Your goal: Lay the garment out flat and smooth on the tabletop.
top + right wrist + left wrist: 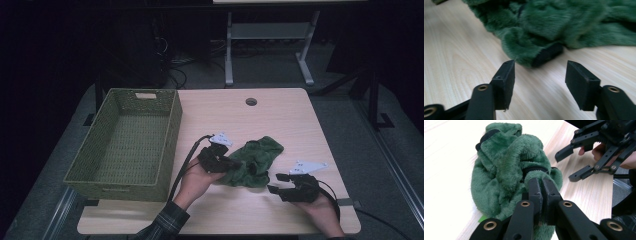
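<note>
A crumpled green fleece cloth with black trim lies on the light wooden table, right of the middle. My left gripper is shut on the cloth's near left edge; in the left gripper view its jaws pinch the green fleece cloth tight. My right gripper stands open just right of and below the cloth, a short gap away. In the right gripper view its open jaws frame bare wood in front of the green fleece cloth, whose black-trimmed corner points at them.
A green woven basket sits on the table's left side, with nothing inside it. A round cable hole is near the table's far edge. A grey metal stand is on the floor beyond the table.
</note>
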The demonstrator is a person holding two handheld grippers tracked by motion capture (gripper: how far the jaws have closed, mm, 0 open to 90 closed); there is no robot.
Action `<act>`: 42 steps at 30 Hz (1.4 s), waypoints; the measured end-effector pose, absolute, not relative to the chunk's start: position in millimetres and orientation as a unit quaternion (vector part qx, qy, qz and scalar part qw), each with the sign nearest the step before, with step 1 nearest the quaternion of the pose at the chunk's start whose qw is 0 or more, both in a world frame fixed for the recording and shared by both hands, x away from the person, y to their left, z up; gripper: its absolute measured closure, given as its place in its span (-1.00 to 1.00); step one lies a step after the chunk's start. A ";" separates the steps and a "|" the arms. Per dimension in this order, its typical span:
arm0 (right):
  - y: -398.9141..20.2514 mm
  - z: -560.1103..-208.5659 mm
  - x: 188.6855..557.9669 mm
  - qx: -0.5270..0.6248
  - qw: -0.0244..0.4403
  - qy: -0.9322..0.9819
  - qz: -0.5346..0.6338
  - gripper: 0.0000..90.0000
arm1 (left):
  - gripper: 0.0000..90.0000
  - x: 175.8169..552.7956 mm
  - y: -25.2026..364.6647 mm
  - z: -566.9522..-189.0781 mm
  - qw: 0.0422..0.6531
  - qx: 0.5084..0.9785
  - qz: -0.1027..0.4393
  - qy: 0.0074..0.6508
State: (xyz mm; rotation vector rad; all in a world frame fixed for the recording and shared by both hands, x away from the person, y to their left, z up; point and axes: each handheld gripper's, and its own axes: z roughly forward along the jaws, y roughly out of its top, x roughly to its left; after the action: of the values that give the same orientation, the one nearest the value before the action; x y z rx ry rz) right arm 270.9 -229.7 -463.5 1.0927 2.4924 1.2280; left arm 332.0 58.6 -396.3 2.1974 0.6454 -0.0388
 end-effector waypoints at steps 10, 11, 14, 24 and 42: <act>-215.8 -467.6 280.9 0.366 0.068 0.841 0.394 0.62 | 0.92 328.4 70.6 -401.0 0.415 0.874 -0.017 0.252; -216.0 -467.7 281.4 0.367 0.069 0.841 0.391 0.71 | 0.92 328.3 72.8 -401.6 0.416 0.873 -0.017 0.253; -218.7 -467.4 280.1 0.369 0.072 0.843 0.384 0.81 | 0.92 327.7 80.0 -402.7 0.418 0.870 -0.017 0.259; -243.3 -459.6 271.5 0.381 0.106 0.841 0.368 0.83 | 0.92 315.4 100.4 -418.2 0.396 0.877 -0.013 0.271; -265.3 -450.0 263.4 0.405 0.132 0.828 0.364 0.39 | 0.58 306.1 119.4 -391.8 0.395 0.867 0.041 0.301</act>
State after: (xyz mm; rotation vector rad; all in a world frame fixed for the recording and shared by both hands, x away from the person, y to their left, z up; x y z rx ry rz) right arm 263.4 -265.3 -450.0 1.1745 2.4040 1.0557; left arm 306.1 119.4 -391.8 2.1984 0.7642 0.1036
